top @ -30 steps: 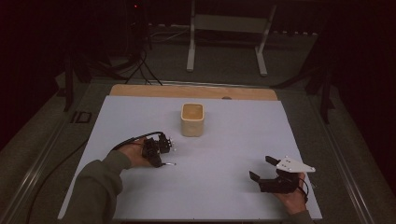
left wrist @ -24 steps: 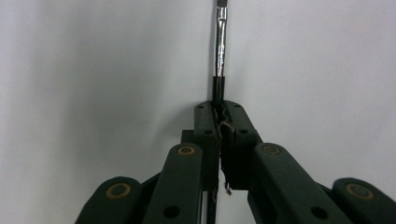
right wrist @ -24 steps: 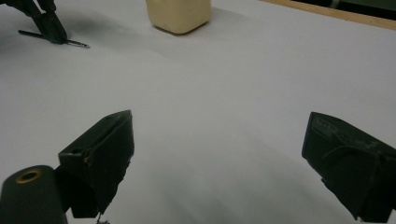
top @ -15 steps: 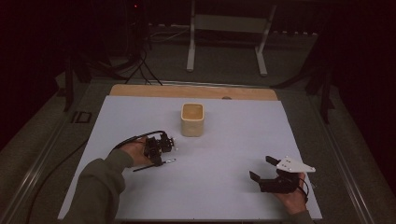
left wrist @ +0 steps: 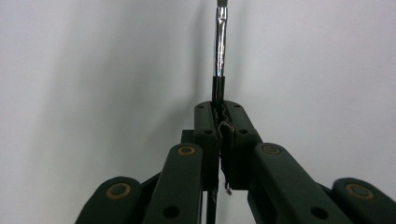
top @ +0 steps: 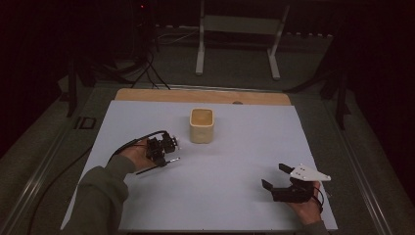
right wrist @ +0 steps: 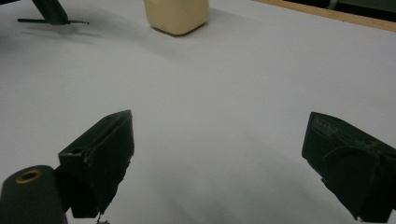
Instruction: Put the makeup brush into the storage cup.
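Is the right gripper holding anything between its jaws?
No: the right gripper has its jaws wide apart, with bare white table between them.

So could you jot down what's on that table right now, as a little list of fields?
surface: white sheet over the table
cup: cream, open-topped, upright near the middle, apart from both grippers
left gripper: shut on a thin tool
tool: screwdriver-like, black handle and shiny shaft, sticking out past both sides of the jaws, lying about level
right gripper: open, nothing between its jaws, low over the sheet near the front right
far edge: wooden strip beyond the sheet
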Tool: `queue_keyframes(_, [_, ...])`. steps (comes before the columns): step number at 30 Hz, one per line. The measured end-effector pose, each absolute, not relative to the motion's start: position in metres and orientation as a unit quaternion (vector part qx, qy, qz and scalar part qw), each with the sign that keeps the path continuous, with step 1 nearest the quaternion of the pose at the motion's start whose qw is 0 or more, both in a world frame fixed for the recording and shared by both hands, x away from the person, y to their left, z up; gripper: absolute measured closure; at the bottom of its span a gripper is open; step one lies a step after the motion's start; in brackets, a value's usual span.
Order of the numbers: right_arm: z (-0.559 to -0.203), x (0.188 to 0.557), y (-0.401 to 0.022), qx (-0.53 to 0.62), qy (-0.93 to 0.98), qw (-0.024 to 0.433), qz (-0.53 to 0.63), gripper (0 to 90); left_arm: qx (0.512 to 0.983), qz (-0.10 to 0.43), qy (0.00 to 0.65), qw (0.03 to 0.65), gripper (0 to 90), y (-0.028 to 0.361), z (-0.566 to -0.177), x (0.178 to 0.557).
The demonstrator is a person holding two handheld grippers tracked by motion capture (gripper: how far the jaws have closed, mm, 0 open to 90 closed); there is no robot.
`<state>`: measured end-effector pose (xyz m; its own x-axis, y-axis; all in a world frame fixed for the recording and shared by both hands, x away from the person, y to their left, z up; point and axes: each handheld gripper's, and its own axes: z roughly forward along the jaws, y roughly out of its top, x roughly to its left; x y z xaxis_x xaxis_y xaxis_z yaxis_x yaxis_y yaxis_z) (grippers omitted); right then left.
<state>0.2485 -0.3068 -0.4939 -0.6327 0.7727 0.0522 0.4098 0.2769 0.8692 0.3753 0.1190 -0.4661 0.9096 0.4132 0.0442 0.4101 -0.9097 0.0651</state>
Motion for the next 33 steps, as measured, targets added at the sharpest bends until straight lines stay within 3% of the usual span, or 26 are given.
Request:
queue_keyframes(9, [-0.494,0.248,-0.307,0.381,0.775,0.196,0.465,9.0,0.968,0.065,0.238,0.041,86.9,0.124,-0.454,0.378])
queue_keyframes(33, [-0.494,0.248,-0.307,0.382,0.774,0.196,0.465,9.1,0.951,0.094,0.278,0.102,86.8,0.135,-0.432,0.385])
